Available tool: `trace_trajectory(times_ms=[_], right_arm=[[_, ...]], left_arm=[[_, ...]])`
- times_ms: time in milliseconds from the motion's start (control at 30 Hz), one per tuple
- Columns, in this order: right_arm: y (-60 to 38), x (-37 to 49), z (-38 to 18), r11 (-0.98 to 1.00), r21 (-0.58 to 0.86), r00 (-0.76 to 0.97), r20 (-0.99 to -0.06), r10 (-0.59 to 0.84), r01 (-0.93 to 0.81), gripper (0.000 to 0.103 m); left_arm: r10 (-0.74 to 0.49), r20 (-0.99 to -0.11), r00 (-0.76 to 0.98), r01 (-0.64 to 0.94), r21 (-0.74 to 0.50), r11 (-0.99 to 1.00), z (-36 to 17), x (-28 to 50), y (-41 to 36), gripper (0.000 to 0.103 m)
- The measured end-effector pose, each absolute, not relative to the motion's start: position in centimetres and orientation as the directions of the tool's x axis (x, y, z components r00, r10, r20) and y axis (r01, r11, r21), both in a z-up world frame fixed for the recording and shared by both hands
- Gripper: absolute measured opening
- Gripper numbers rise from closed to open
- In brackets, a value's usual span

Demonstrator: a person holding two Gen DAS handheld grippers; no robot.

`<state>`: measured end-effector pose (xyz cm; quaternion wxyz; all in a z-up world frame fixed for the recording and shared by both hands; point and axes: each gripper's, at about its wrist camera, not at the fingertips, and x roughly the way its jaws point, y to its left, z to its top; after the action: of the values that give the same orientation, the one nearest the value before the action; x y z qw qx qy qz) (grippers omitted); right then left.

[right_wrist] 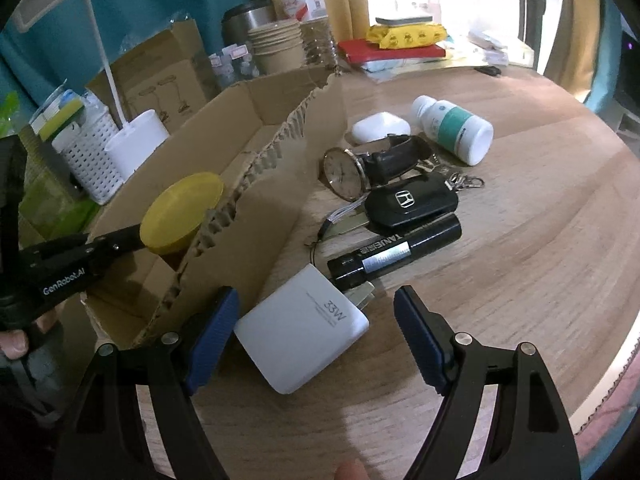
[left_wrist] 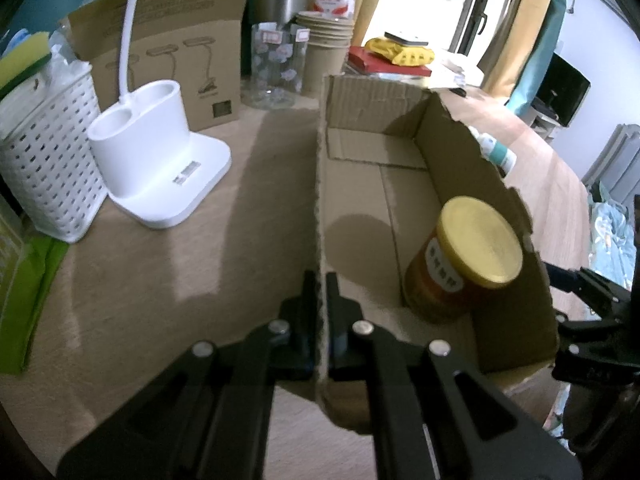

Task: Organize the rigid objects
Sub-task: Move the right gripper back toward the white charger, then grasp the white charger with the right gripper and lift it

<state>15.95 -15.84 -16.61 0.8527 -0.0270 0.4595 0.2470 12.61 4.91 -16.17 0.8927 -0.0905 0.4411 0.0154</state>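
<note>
An open cardboard box [left_wrist: 400, 184] lies on the wooden table and holds a jar with a yellow lid [left_wrist: 464, 256]. My left gripper [left_wrist: 320, 292] is shut on the box's left wall. My right gripper [right_wrist: 316, 320] is open, its blue pads on either side of a white 33W charger [right_wrist: 304, 332] beside the box [right_wrist: 264, 176]. Past it lie a black tube [right_wrist: 400, 250], a car key [right_wrist: 412, 204], a wristwatch [right_wrist: 360, 168], a white earbud case [right_wrist: 380, 126] and a pill bottle [right_wrist: 454, 128]. The jar's lid [right_wrist: 182, 212] shows inside the box.
A white lamp base [left_wrist: 160, 160], a white basket [left_wrist: 48, 168], a lamp carton [left_wrist: 172, 48], a glass jar [left_wrist: 276, 64], paper cups [left_wrist: 324, 48] and books [left_wrist: 388, 60] stand at the back. The table edge curves at the right [right_wrist: 608, 392].
</note>
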Motion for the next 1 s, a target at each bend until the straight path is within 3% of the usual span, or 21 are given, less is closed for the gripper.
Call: trace_trajectory(times_ms=[533,600,733,1000], right_arm=[[-17.4,15.4,-17.4,0.9,0.131,0.459,-0.824,0.332,-0.416,0.082],[-17.4,15.4,-17.4,0.897,0.133,0.459,-0.822,0.338,-0.421,0.078],[-17.2,15.0,-17.4,0.895,0.116,0.467,-0.82,0.331,-0.432,0.059],[-17.9,14.4,-17.1,0.904,0.125,0.487,-0.808,0.331,-0.408,0.054]], left_arm=[[-0.048,-0.79,0.611,-0.104,-0.14,0.985,-15.9,12.5,4.8,0.003],[-0.049,-0.79,0.611,-0.104,-0.141,0.984,-15.9,12.5,4.8,0.003],[-0.05,-0.791,0.61,-0.102,-0.141,0.985,-15.9,12.5,4.7,0.003],[-0.053,-0.793,0.607,-0.096,-0.139,0.986,-16.0,12.6,4.5,0.003]])
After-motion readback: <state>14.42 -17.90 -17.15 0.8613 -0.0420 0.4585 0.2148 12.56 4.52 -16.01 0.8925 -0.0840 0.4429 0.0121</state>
